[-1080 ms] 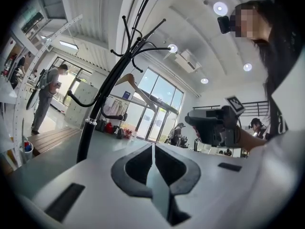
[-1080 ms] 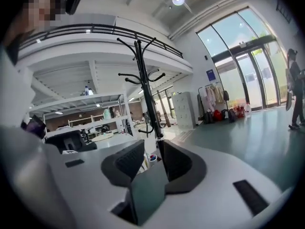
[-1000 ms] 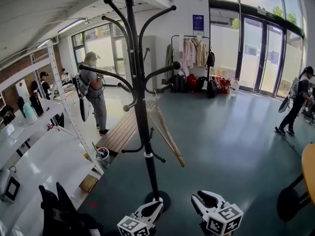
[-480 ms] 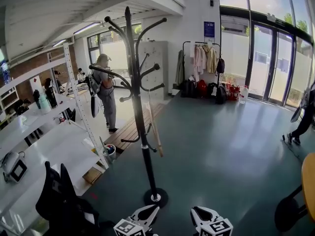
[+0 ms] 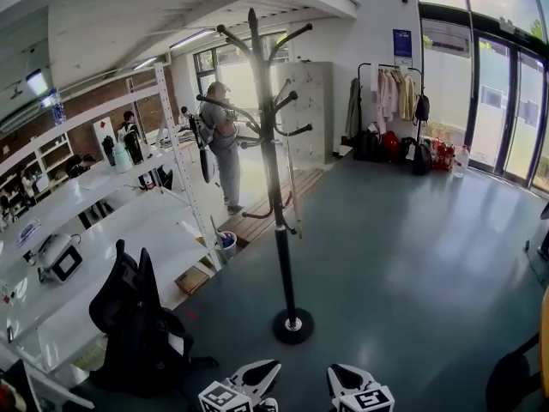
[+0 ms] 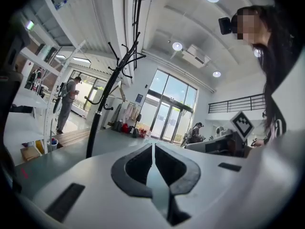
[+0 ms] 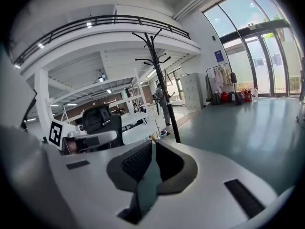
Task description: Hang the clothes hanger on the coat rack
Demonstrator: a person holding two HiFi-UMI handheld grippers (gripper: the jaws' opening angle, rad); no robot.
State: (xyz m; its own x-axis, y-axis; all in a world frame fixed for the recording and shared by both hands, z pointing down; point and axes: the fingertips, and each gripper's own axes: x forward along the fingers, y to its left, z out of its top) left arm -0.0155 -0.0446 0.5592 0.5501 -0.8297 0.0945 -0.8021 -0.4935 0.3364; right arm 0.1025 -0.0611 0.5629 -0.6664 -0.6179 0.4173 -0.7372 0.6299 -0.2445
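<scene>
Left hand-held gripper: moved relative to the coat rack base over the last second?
Yes. In the head view the left hand-held gripper has pulled back from the coat rack base: its tips overlapped the base before, now bare floor separates them.

The pale wooden clothes hanger [image 5: 294, 191] on the black metal coat rack [image 5: 286, 273] shows me only a thin, edge-on strip (its hook is too small to make out). The rack's arms cross the grey-clad person [image 5: 225, 148] behind it. The right edge cuts the round yellow counter [image 5: 545, 333] to a sliver.
</scene>
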